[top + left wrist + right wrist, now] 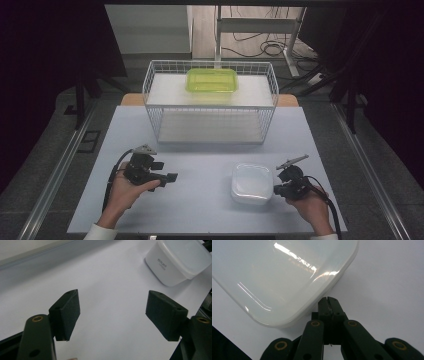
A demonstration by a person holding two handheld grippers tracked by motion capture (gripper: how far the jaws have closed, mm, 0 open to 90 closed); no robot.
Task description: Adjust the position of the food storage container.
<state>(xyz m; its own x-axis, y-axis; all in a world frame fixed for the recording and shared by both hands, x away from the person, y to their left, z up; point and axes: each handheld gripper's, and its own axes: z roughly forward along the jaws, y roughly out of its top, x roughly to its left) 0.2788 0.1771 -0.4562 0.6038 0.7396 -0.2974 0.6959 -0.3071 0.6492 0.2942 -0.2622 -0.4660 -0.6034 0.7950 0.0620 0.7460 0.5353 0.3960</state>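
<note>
My right gripper point(327, 299) has its fingers pressed flat together with nothing between them, tips sitting just beside the lower rim of the white translucent plastic box with the rounded-corner lid point(252, 183). That box rests on the pale grey tabletop point(200, 200), toward my right side and near the front edge. My left gripper point(113, 312) hangs well apart from it over bare tabletop, fingers spread wide and empty, pointing across toward the box.

I read the step as getting hold of this box, and pinched-shut fingers will not do that. To do it well I should spread the right fingers before going any further in, so they straddle a wall or the lid's lip instead of prodding it and sliding the light box away. The walls look smooth and slightly tapered, so I would grip low on the lip, squarely, not at the rounded corner where the fingers could skate off. If it needs steadying, my left gripper is already spread wide enough to come in from the opposite side.

Beyond, a white wire basket rack point(210, 102) carries a lime-green lidded plastic container point(211, 80) on its upper shelf.
</note>
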